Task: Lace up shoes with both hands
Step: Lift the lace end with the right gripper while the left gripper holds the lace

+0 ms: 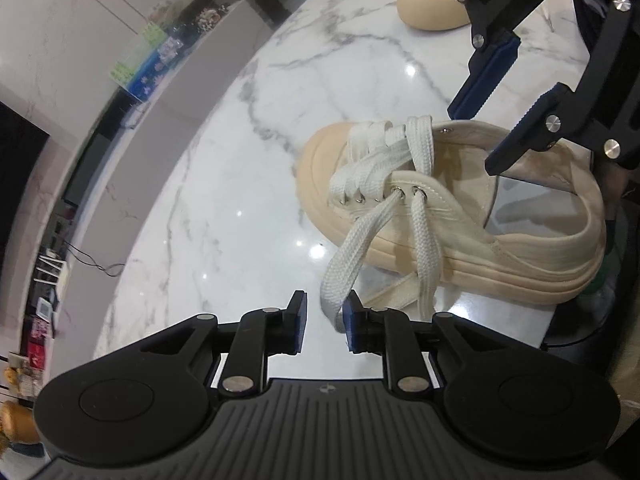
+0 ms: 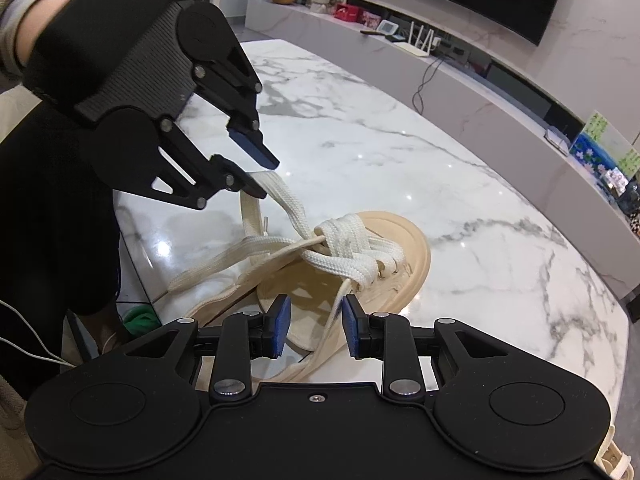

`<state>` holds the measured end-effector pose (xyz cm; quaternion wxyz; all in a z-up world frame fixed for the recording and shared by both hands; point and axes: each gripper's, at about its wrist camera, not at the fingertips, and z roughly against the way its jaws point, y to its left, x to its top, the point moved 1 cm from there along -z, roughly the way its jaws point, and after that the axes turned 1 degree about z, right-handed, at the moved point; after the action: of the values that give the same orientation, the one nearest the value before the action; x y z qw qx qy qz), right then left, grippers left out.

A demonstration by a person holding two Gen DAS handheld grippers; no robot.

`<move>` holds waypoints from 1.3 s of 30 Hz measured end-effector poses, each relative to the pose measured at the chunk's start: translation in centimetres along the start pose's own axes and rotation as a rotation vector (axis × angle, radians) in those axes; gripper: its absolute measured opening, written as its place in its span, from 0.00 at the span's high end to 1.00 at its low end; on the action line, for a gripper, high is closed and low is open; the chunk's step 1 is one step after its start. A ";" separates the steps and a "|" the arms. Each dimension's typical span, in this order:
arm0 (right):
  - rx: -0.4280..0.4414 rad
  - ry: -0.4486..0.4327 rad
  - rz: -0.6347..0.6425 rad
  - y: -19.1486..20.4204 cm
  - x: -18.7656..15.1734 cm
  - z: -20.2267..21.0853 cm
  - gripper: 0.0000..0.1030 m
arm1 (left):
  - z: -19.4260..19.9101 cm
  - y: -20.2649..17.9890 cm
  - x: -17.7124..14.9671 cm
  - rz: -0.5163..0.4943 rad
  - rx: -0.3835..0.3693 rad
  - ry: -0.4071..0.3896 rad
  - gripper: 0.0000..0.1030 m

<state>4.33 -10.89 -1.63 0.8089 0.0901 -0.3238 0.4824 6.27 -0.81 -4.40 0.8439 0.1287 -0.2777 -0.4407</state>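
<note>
A cream shoe [image 1: 460, 208] is seen lying on the marble worktop [image 1: 248, 168], just ahead of both pairs of fingers, its lower eyelets already crossed. The left gripper [image 1: 325, 322] is parted narrowly; a flat white lace [image 1: 352, 256] runs between its fingers, brushing the right-hand pad, and no pinch is seen. The right gripper [image 2: 314, 326] is likewise narrowly parted, with the other lace end [image 2: 334, 320] hanging loose between its fingers. The step is judged to be regrasping: each lace is best pinched near its tip, kept flat and untwisted, before an eyelet [image 1: 418, 191] is approached.
</note>
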 end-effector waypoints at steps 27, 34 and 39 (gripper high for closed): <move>0.127 -0.196 0.038 3.2 2.4 1.9 0.75 | 8.5 0.5 4.0 0.008 -0.012 -0.212 0.98; 0.183 -0.197 -0.040 2.9 2.7 0.5 0.74 | 8.8 0.8 4.4 0.022 -0.028 -0.220 0.98; 0.224 -0.214 -0.059 3.2 2.8 0.4 0.74 | 8.9 1.0 4.7 0.033 -0.031 -0.225 0.98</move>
<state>2.36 -7.37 -0.11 0.7687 0.2399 -0.3495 0.4790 3.94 -3.75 4.95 0.8165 0.0607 -0.3659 -0.4425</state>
